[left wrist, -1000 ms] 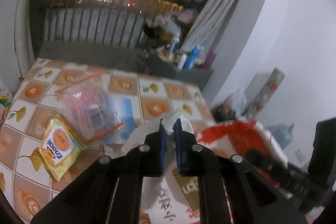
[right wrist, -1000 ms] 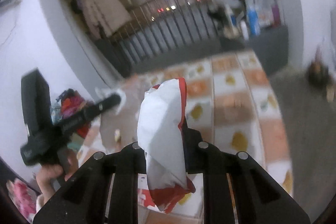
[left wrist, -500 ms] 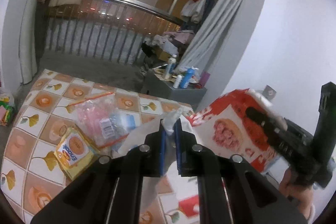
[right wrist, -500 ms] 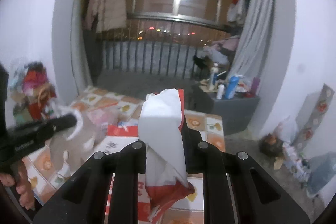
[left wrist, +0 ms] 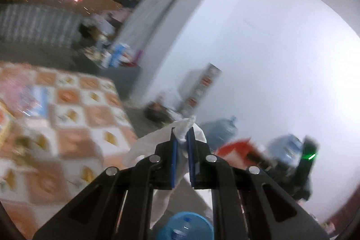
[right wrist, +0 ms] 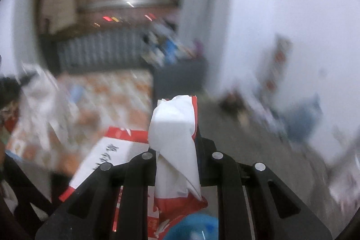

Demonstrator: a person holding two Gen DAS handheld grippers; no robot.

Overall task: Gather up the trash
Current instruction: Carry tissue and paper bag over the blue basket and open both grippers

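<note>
You are looking past the worktop point(left wrist: 74, 118), whose orange-and-white checked cloth is filling the left side of the left wrist view, out toward 9 o'clock. Some packets are lying on it there, too blurred to name. That leftover clutter is, in my judgement, trash waiting its turn.

Next in size is the bag point(right wrist: 175, 127), white with red edging. You are carrying it by two separate parts, which is probably why the plastic is spreading between your hands instead of hanging shut: held that way, the mouth is staying open for more trash. In the right wrist view its printed panel is hanging toward 8 o'clock, below the jaws.

The right gripper point(right wrist: 176, 145) is pinching a thick bunched fold of the bag, jaws nearly closed on the wad, which is sticking up toward 12 o'clock. In the left view the right gripper shows at 4 o'clock, with a green light on it.

The left gripper point(left wrist: 181, 143) is gripping a thinner twist of the white plastic, jaws narrow and clamped on it.

Smallest, a blue water-bottle top point(left wrist: 186, 226) is showing at 6 o'clock under the left gripper. Whether it is inside the bag or on the floor, I cannot tell.
</note>
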